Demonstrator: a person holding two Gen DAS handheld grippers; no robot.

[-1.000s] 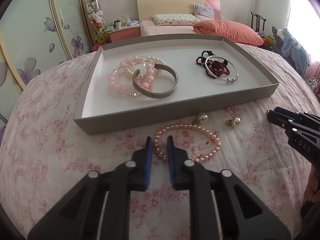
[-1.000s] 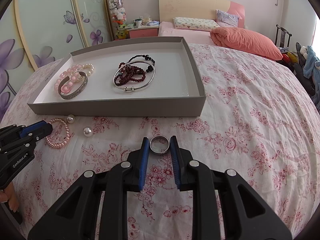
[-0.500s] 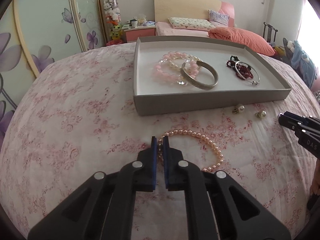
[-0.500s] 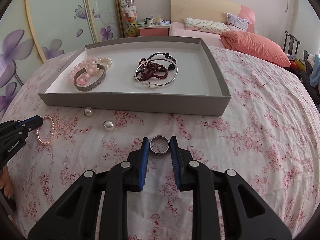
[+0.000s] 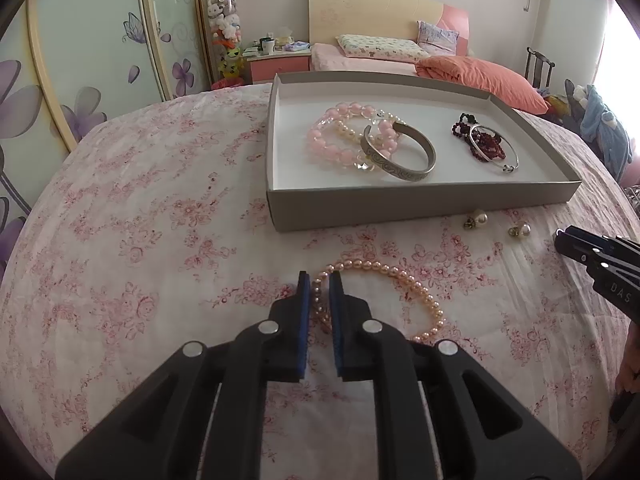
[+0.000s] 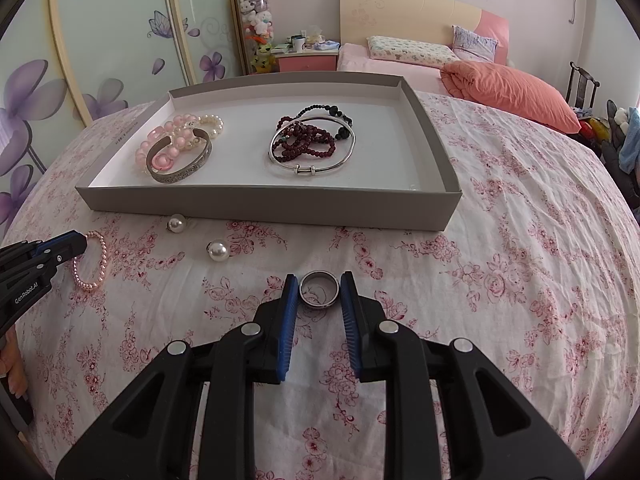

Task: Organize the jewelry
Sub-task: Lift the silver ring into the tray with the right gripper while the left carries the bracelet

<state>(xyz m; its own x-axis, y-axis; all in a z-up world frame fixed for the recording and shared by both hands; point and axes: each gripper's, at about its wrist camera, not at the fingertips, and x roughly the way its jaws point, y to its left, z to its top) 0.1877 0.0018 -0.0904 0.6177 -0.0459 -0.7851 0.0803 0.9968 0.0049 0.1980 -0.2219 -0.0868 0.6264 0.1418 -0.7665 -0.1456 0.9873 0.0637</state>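
Observation:
My left gripper [image 5: 319,280] is shut on the near-left part of a pink pearl bracelet [image 5: 404,280] that lies on the floral bedspread; it also shows in the right wrist view [image 6: 94,260]. My right gripper [image 6: 319,285] is shut on a silver ring [image 6: 319,289], held just above the bedspread. Two pearl earrings [image 5: 478,218] [image 5: 520,230] lie in front of the grey tray [image 5: 400,200]. In the tray lie pink bead bracelets [image 5: 340,140], a silver cuff [image 5: 400,160], dark red beads and a thin silver bangle [image 5: 494,148].
The tray's right part [image 6: 420,148] has bare white floor. The bedspread [image 6: 520,260] stretches wide on all sides. Behind stand a second bed with an orange pillow [image 6: 508,88], a pink nightstand [image 6: 308,60] and wardrobe doors [image 6: 100,40].
The left gripper has closed on the pearl bracelet and swung left, so the tray now sits further right in its view. The right gripper still holds the ring and has drifted slightly right.

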